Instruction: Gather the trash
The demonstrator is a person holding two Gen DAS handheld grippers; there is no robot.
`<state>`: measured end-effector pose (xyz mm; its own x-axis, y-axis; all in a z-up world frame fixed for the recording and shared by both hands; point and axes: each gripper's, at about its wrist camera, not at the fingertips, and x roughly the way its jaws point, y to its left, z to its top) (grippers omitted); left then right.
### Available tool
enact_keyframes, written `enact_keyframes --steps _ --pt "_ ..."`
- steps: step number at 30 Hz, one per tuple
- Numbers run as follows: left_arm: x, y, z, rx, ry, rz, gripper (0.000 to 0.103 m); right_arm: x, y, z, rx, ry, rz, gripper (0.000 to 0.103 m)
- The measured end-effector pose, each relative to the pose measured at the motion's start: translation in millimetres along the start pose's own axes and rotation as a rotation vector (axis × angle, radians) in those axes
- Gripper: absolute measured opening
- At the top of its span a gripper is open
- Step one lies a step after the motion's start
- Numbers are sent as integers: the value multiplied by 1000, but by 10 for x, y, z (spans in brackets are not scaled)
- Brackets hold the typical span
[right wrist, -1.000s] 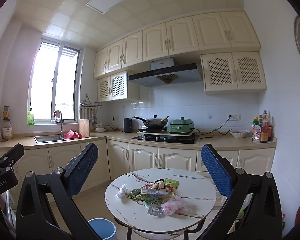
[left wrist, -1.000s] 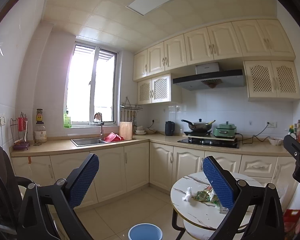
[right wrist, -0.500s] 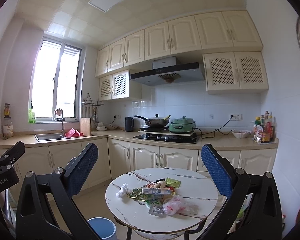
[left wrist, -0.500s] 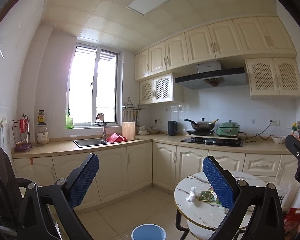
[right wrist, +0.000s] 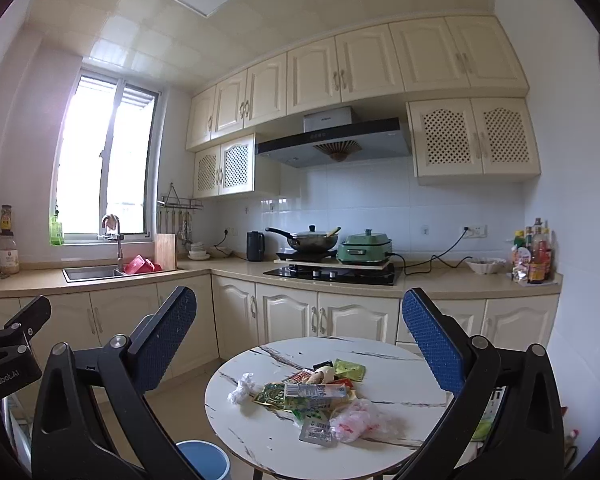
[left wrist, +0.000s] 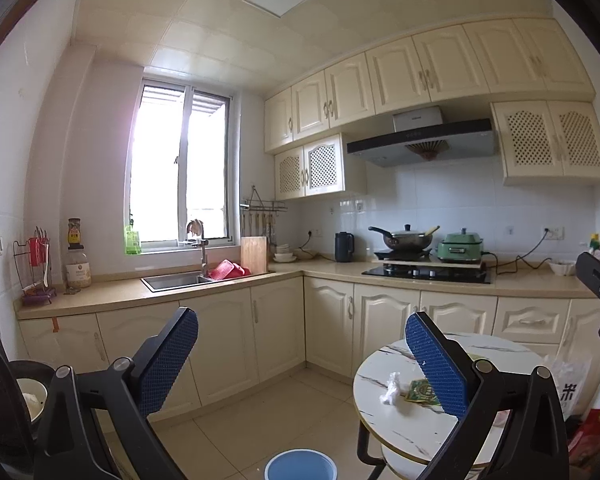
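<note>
Your right gripper (right wrist: 300,316) and left gripper (left wrist: 302,334) both hang spread and empty, low in frame. The trash (right wrist: 312,394) lies piled mid-table (right wrist: 400,364), lower centre; the blue bin (right wrist: 204,456) waits lower left. Nothing appears collected yet; every piece remains.

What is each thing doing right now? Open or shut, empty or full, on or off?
Left tool: open, holding nothing.
Right tool: open, holding nothing.
Round white marble-look table: littered with wrappers.
Crumpled white tissue: lying on the table.
Blue round bin: on the floor, contents hidden.
Cream upper cabinets: shut.
Black wok: lidded, on the stove.
</note>
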<state>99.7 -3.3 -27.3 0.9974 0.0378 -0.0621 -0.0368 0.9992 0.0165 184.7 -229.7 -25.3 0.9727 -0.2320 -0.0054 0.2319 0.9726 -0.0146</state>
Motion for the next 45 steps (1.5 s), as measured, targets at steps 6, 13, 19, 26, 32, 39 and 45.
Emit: enact_keyframes --steps 6,13,19,26,32,39,45 --pt "344 47 72 -9 26 -31 102 213 53 -47 -5 36 -12 103" --pt "638 322 230 -10 32 -80 102 328 120 25 1 47 -52 103" --pt "801 771 284 -11 44 -130 102 344 297 46 -27 73 -105 103" --pt "970 1229 300 -14 57 -150 102 356 340 75 -14 86 -159 103" --pt "1221 1205 329 -26 80 -148 102 432 255 23 -16 82 -178 103" --pt "1857 618 247 10 201 -195 102 865 -81 -310 -50 174 -208 103" --pt "2583 -49 -93 70 384 -248 102 1509 -618 -1157 -17 420 -221 103"
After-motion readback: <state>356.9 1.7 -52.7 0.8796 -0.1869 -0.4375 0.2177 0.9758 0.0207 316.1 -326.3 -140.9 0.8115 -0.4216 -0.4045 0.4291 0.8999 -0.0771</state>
